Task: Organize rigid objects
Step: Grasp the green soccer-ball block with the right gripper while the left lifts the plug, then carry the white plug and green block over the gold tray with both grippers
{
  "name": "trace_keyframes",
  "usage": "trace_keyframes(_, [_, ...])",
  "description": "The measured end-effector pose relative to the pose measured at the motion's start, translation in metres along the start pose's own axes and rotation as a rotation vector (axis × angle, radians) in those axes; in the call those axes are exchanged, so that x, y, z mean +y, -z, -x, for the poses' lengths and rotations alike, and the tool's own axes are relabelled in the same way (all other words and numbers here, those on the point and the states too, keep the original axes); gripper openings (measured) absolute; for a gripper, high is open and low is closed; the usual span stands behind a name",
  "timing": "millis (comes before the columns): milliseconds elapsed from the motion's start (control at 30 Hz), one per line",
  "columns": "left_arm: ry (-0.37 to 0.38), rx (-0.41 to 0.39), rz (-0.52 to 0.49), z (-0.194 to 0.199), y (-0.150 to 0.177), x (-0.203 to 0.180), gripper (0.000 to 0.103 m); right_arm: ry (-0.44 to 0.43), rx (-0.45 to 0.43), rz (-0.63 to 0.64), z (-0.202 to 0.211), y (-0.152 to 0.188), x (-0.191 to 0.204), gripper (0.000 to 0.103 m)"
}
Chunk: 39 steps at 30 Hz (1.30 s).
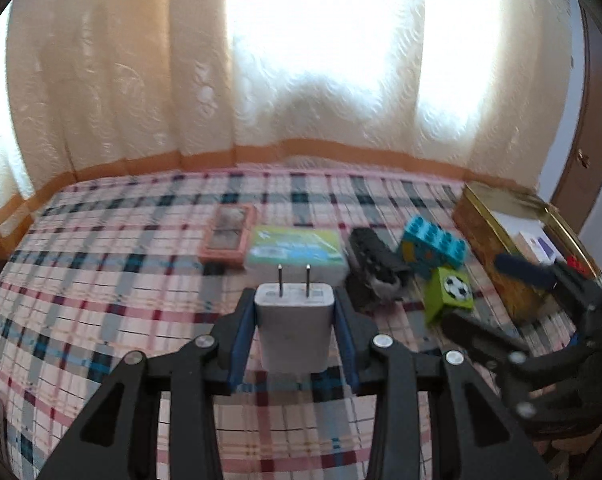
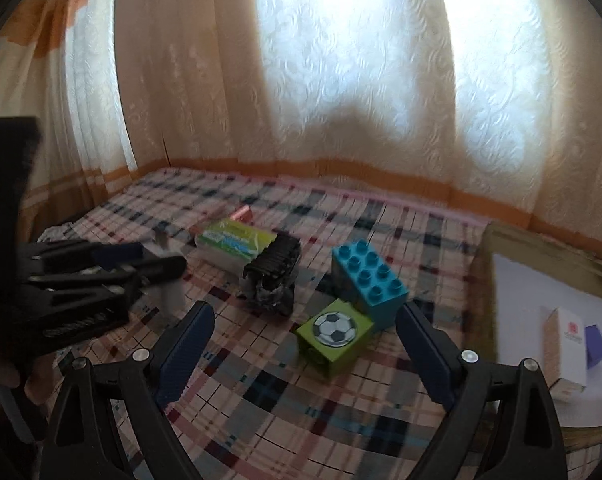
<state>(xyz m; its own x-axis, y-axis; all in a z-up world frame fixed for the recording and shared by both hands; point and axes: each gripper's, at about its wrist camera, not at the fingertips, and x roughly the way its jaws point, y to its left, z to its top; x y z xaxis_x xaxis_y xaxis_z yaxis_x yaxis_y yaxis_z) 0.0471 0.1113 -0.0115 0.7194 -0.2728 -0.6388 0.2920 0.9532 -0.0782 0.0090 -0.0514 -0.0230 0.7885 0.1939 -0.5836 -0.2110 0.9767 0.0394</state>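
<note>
Two grippers: both show, one in each hand, over a bed with a checked cover [image 1: 101,280].
Hard to see: the box [image 2: 486,280] at the right is cut off by the edge of the right wrist view, and the things in it are blurry. One looks like a small white carton [image 2: 563,350]. A red bit at the very edge cannot be made out.
Also blurry: the dark lumpy thing [image 2: 273,270] in the middle. I cannot tell what it is.
Partly hidden: the orange frame [image 1: 227,234] sits behind the green and white pack [image 1: 295,250].
Left gripper [image 1: 295,312]: it is clenched on the white plug [image 1: 295,320]. Its blue pads [image 1: 241,332] press on both sides. The two metal pins point away from the camera. The plug is up off the cover.
Right gripper [image 2: 301,344]: its jaws are wide apart and hold nothing. It points down at the green block [image 2: 335,336] with the football picture, which lies between the two fingers, not touched.
Blue block [image 2: 367,284]: it leans on the green block, just behind it.
Room to move: the cover at the left and near the curtain [image 1: 141,80] is bare. The box wall is close by the right finger.
</note>
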Motion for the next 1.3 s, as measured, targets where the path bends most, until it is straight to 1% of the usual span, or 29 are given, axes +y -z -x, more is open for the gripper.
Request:
trace_keyframes(67, [-0.012, -0.012, 0.035, 0.001, -0.001, 0.008, 0.037, 0.020, 0.051, -0.021, -0.012, -0.001, 0.000, 0.086])
trace_keyframes(167, [-0.018, -0.012, 0.070, 0.000, -0.001, 0.019, 0.037, 0.010, 0.143, -0.066, -0.033, -0.001, -0.004, 0.086])
trace_keyframes(233, [-0.026, -0.011, 0.077, -0.001, 0.001, 0.020, 0.037, 0.015, 0.194, -0.105, -0.045, 0.000, -0.008, 0.083])
trace_keyframes(300, [-0.029, -0.014, 0.083, -0.002, 0.001, 0.021, 0.037, 0.014, 0.237, -0.147, -0.055, 0.001, -0.013, 0.074])
trace_keyframes(333, [-0.029, -0.015, 0.088, -0.003, 0.001, 0.021, 0.037, 0.020, 0.225, -0.151, -0.054, 0.001, -0.014, 0.072])
trace_keyframes(400, [-0.032, -0.015, 0.101, -0.003, 0.002, 0.023, 0.037, 0.046, 0.231, -0.145, -0.055, -0.001, -0.014, 0.061])
trace_keyframes(433, [-0.037, -0.012, 0.108, -0.003, 0.004, 0.024, 0.037, 0.061, 0.235, -0.138, -0.054, -0.002, -0.012, 0.058])
trace_keyframes(467, [-0.042, -0.010, 0.116, -0.004, 0.005, 0.025, 0.037, 0.066, 0.232, -0.136, -0.053, -0.003, -0.012, 0.047])
trace_keyframes(500, [-0.048, -0.010, 0.127, -0.005, 0.006, 0.026, 0.037, 0.058, 0.229, -0.137, -0.051, -0.003, -0.013, 0.046])
trace_keyframes(533, [-0.053, -0.015, 0.140, -0.005, 0.007, 0.028, 0.037, 0.049, 0.227, -0.143, -0.049, -0.002, -0.015, 0.036])
trace_keyframes(567, [-0.057, -0.022, 0.151, -0.004, 0.007, 0.029, 0.037, 0.039, 0.225, -0.149, -0.047, -0.002, -0.017, 0.034])
trace_keyframes(600, [-0.062, -0.034, 0.161, -0.004, 0.008, 0.030, 0.037, 0.021, 0.222, -0.155, -0.047, -0.001, -0.019, 0.034])
trace_keyframes(667, [-0.078, -0.058, 0.173, -0.001, 0.008, 0.030, 0.037, -0.031, 0.205, -0.176, -0.043, 0.001, -0.024, 0.034])
trace_keyframes(700, [-0.083, -0.068, 0.181, 0.000, 0.009, 0.029, 0.037, -0.042, 0.189, -0.180, -0.041, 0.002, -0.026, 0.034])
trace_keyframes(767, [-0.083, -0.086, 0.204, 0.003, 0.010, 0.027, 0.037, -0.078, 0.137, -0.173, -0.028, 0.003, -0.028, 0.034])
trace_keyframes(867, [-0.076, -0.113, 0.238, 0.008, 0.012, 0.020, 0.037, -0.138, 0.033, -0.161, -0.001, 0.001, -0.030, 0.034])
trace_keyframes(967, [-0.083, -0.138, 0.232, 0.012, 0.013, 0.009, 0.037, -0.183, -0.072, -0.174, 0.020, -0.007, -0.032, 0.034])
trace_keyframes(1033, [-0.090, -0.148, 0.227, 0.013, 0.014, 0.000, 0.037, -0.179, -0.124, -0.156, 0.031, -0.010, -0.031, 0.034])
trace_keyframes(1133, [-0.091, -0.150, 0.229, 0.011, 0.015, -0.010, 0.037, -0.144, -0.177, -0.124, 0.043, -0.010, -0.028, 0.034])
trace_keyframes(1300, [-0.127, -0.166, 0.204, 0.010, 0.014, -0.031, 0.037, -0.078, -0.231, -0.077, 0.052, -0.009, -0.030, 0.034])
